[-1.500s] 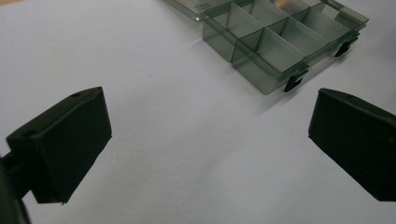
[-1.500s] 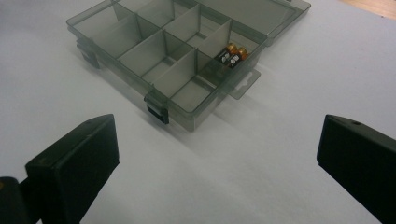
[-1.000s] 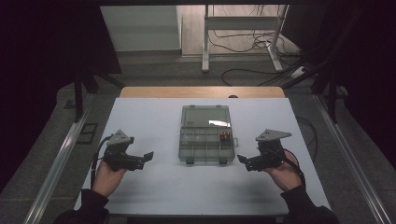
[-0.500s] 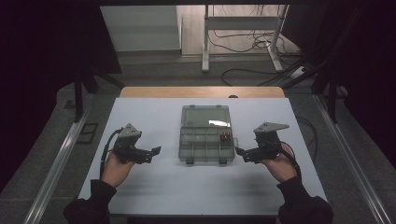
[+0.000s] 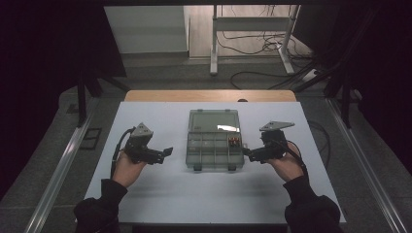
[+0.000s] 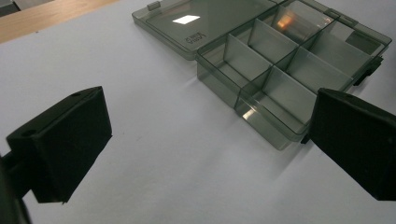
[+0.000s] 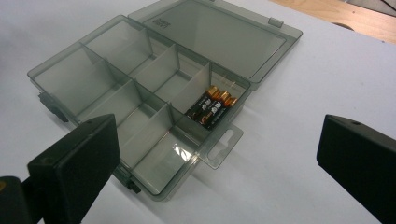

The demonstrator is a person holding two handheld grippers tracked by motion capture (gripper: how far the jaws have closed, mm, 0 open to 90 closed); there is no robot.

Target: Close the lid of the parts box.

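Flanking one open, smoky-clear organizer box [image 5: 214,141], the left gripper [image 5: 166,152] and right gripper [image 5: 245,151] both hold fingers apart; three batteries [image 7: 212,106] lie in a compartment ahead of the right fingers.

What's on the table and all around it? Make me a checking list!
Surface: white table, bare apart from the box; wooden strip at its far edge.
Job's things: clear grey compartment box, lid open and lying flat; batteries in one compartment beside the hang tab.
Clutter: nothing seen.
Grippers: left hand-held gripper open, short of the box; right hand-held gripper open, close to the box's right side.
Cables: one trails from each gripper; more lie on the floor.
Surroundings: metal stand beyond the table, dark room.
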